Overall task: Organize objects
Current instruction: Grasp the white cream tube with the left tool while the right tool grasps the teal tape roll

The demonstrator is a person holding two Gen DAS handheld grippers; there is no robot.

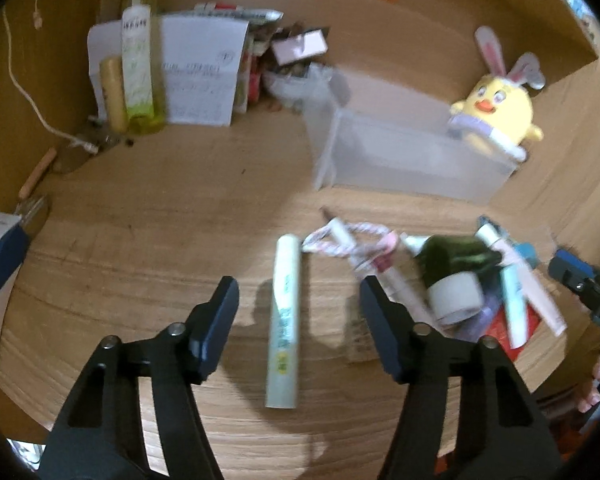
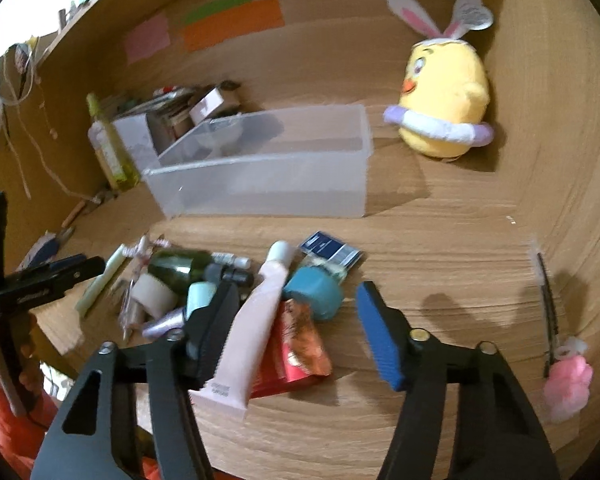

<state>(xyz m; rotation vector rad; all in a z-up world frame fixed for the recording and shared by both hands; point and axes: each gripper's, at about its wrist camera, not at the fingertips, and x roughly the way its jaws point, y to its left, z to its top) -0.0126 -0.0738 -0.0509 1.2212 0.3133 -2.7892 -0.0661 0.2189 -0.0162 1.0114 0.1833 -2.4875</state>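
- Our left gripper (image 1: 298,312) stands released, jaws spread to either side of a pale green-white tube (image 1: 285,320) that lies flat on the wooden desk (image 1: 140,240), lengthwise between them. Nothing is gripped.
- Our right gripper (image 2: 296,332) is likewise released and empty. It hovers over the near edge of a heap of small items; a pink tube (image 2: 256,320) and a red packet (image 2: 296,344) lie between its jaws.
- Judged step: pick up one item for transfer. For the left side, we lower squarely over the tube's middle and close across its narrow width, so it does not roll or pivot out.
- For the right side, we single out the pink tube, which lies uppermost, and avoid pinching the packet beneath it.
- Farther back in the heap lie a dark green bottle (image 2: 180,266) and a teal cap (image 2: 312,292), touching their neighbours.
- Beyond the heap stands a clear plastic bin (image 2: 260,184); we judge it the likely destination.
- A yellow chick plush (image 2: 444,108) sits to the bin's right.
- Printing on both tubes, and on the tall spray bottle (image 1: 137,60) at the rear left, is too blurred to read.
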